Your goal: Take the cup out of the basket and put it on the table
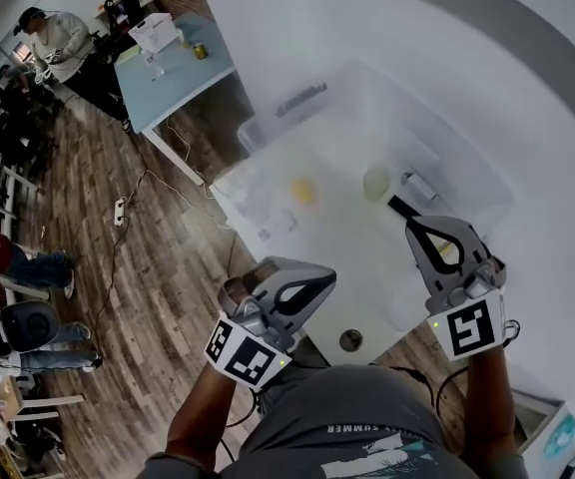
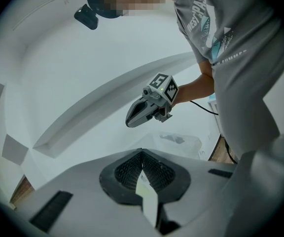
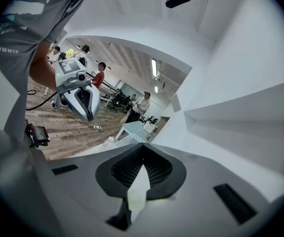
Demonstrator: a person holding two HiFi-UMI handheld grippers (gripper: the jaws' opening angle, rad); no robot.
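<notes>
Both tools are up over the white worktop (image 1: pixel 357 267), and glare washes out most of it. The left hand-held gripper (image 1: pixel 321 279) hovers near the front edge and points in across the surface. In its own view the jaws are pressed together with nothing between them. The right hand-held gripper (image 1: pixel 419 226) is further in, with its marker cube towards the person. Its jaws are closed tip to tip too, and they are empty. Each tool shows up in the other's camera, held in the air and touching nothing.

Now the cup (image 1: pixel 375 183): a pale, greenish round shape sits just ahead of the right tool's tip, inside the faint outline of the translucent basket (image 1: pixel 258 128). The glare is too strong to make out its rim or how it stands. It looks to be in the basket and neither tool is on it. A yellow thing (image 1: pixel 304 190) sits to its left within the same outline, but I cannot tell what it is.

Beyond the worktop, a power strip (image 1: pixel 120 211) and its cable lie on the wooden floor (image 1: pixel 148 267). A blue table (image 1: pixel 173 63) stands at the back, and a person (image 1: pixel 56 46) is beside it.
</notes>
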